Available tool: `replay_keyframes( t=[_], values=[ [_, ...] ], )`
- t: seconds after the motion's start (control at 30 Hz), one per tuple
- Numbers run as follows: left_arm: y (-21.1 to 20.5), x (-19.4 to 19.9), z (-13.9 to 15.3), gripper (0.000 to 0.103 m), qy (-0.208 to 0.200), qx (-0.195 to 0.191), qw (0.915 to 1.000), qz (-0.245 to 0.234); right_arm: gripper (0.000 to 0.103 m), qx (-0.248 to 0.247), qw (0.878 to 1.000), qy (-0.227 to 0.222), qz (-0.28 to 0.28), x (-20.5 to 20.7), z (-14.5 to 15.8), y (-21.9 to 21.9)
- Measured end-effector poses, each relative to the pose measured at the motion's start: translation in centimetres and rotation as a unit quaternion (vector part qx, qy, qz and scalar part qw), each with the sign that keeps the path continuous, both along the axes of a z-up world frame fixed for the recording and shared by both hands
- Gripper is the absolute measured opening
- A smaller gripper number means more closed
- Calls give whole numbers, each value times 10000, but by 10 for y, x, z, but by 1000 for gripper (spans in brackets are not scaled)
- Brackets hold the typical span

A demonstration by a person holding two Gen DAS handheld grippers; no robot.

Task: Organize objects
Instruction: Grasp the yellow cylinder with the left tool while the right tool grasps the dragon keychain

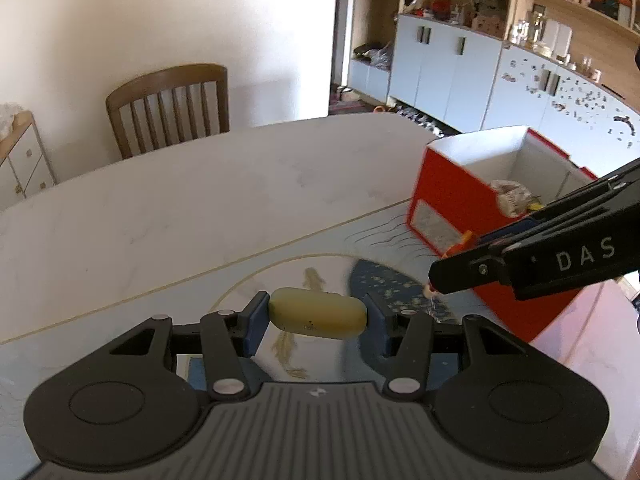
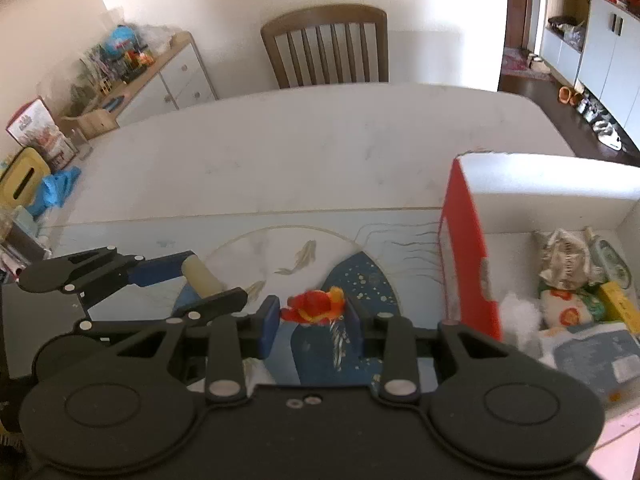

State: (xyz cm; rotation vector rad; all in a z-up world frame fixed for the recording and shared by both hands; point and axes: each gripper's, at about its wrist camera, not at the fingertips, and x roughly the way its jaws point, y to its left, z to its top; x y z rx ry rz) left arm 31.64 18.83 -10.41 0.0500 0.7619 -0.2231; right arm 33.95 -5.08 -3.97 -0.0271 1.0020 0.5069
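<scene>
Holding a pale yellow capsule (image 1: 318, 319) crosswise, the left gripper (image 1: 316, 320) is clamped on its two ends, above the fish-pattern mat (image 1: 280, 280). Right gripper (image 2: 313, 311) is pinched tight on a small red-orange toy (image 2: 314, 305), also over the mat, just left of the red box (image 2: 466, 248).

Table (image 2: 300, 152) beyond the mat is bare white w/ lots of open room out to the far edge, where a wooden chair (image 2: 326, 46) stands. Box sits at the table's right side, near wall touching the mat edge.

Box is open-topped, white inside; holds a crumpled printed bag (image 2: 568, 256), a white fluffy lump (image 2: 520, 316), a yellow item (image 2: 620, 304) & a blue-grey packet (image 2: 596, 356). Contents blurred, partly cut off at frame edge, can't ID them further. Toy's shape unclear too.
</scene>
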Motion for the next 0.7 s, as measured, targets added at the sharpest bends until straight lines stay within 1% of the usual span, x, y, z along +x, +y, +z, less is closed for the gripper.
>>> replay_keyframes(
  t=[0.03,0.1,0.17,0.23,0.3,0.4,0.47,0.53,0.6,0.67,0.7],
  values=[
    [-2,-3,4,51,-10,-18,10000,-15,22,43,10000,-29,2,-3,4,-4],
    [-6,-8,11,51,-38,-56,10000,-35,13,87,9999,-56,-3,-8,10,-9],
    [-11,-12,17,51,-86,-57,9999,-56,12,115,9999,-94,8,-12,14,-17],
    [-15,-15,21,51,-113,-22,9999,-29,12,34,9999,-168,-12,-14,13,-23],
    [-17,-18,22,51,-99,-7,10000,7,12,101,9999,-79,-15,-15,8,-30],
    [-18,-23,20,51,-51,24,9999,112,13,66,9999,35,103,-18,-1,-33],
    [-16,-27,17,51,-11,13,9998,185,16,61,9996,152,213,-20,-9,-32],
    [-14,-31,13,51,43,-13,9997,256,23,15,9996,191,224,-22,-15,-32],
    [-11,-34,9,51,90,-19,9994,320,25,-29,9995,232,234,-23,-22,-28],
    [-9,-37,5,51,120,-31,9992,371,29,-91,9993,289,214,-22,-29,-23],
    [-7,-37,4,51,131,-32,9991,391,34,-108,9993,302,194,-22,-32,-21]
  ],
)
